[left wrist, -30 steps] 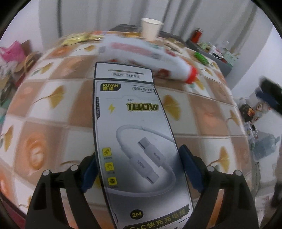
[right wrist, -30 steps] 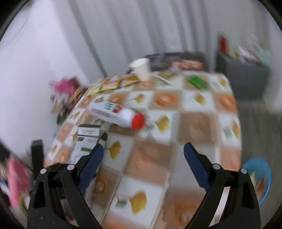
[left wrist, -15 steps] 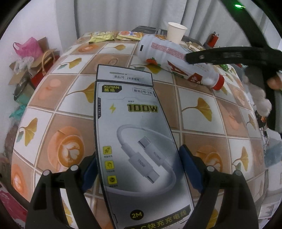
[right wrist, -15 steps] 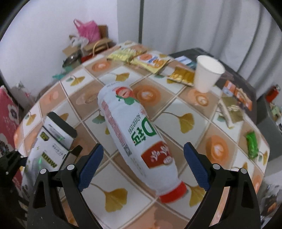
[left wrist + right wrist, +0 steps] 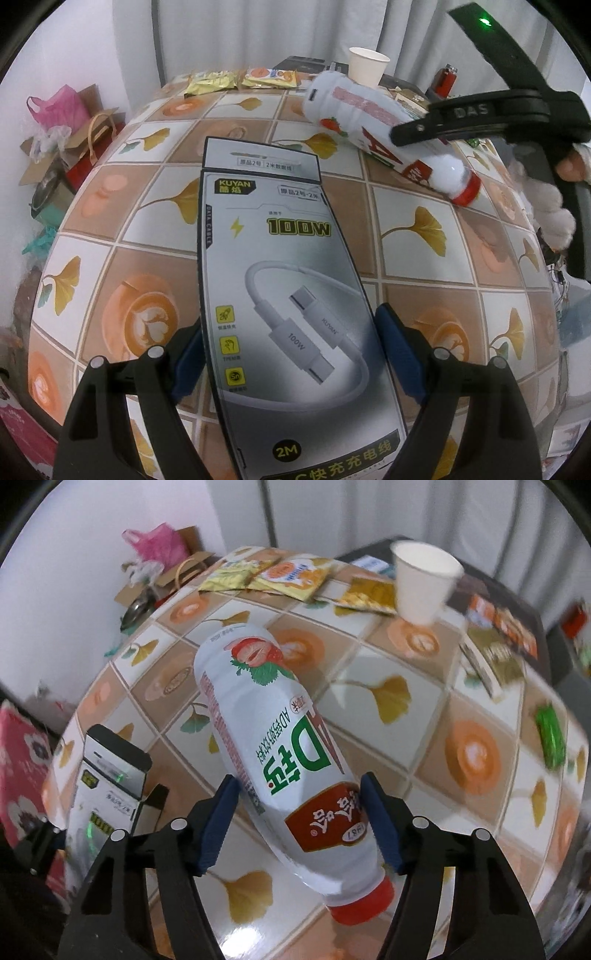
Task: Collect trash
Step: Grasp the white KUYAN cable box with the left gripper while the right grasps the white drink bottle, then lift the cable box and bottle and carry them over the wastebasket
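My left tool grips a grey cable box across its width, blue pads pressed to both long edges, the box reaching forward over the tiled table. Ahead of it and to the right lies a white drink bottle on its side, red cap toward my right hand. My right tool straddles that bottle just above the cap. Its jaws have just been closing with the bottle between them, and the blue pads now look to be touching the bottle's sides, though I judge the hold barely made. The bottle's far end appears to rest on the table.

Beyond the right tool, along the table's far edge, wait more pieces: yellow snack packets ahead and left, a paper cup ahead and right, a green wrapper off to the right.

The step in hand, as I read it, is picking up the bottle while the box is already collected. Next I should firm the squeeze until the bottle cannot roll or slip on its smooth label, then lift it clear of the table. No bin shows in either view, so where both pieces go I cannot tell.
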`<state>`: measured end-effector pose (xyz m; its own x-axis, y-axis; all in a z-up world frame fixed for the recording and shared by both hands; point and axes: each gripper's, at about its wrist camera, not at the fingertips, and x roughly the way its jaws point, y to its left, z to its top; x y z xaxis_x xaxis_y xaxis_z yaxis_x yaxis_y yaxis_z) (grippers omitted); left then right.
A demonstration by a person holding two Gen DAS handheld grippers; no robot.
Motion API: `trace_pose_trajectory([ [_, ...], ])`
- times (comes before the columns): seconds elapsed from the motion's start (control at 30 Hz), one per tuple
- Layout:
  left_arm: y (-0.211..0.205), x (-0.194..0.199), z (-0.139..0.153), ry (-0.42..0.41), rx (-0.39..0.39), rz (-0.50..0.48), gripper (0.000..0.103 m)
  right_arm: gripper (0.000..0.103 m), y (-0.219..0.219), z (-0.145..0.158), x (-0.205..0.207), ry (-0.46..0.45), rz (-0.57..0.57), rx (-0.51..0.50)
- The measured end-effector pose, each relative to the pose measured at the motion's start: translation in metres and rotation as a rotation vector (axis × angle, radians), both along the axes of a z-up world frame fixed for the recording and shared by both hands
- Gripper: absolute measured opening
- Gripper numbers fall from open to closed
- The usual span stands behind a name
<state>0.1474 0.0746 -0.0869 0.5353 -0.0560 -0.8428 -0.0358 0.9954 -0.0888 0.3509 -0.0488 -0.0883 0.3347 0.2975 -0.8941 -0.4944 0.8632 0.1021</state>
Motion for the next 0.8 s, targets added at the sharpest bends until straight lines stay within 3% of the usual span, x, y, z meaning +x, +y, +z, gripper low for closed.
trace_pose_trajectory([
  [0.2,-0.008,-0.001,0.000,-0.002,0.000,-0.024,0.083,0.059,-0.045,0.001,-0.023,0.110,-0.142,0.096],
  [0.37,-0.020,-0.001,0.002,-0.003,-0.009,-0.053,0.083,0.058,-0.087,-0.003,-0.065,0.190,-0.234,0.214],
  [0.63,-0.055,-0.005,0.007,-0.010,-0.040,-0.155,0.083,0.058,-0.144,-0.008,-0.152,0.231,-0.383,0.332],
  [0.8,-0.072,-0.011,0.005,-0.006,-0.043,-0.214,0.083,0.063,-0.146,-0.006,-0.170,0.228,-0.397,0.303],
])
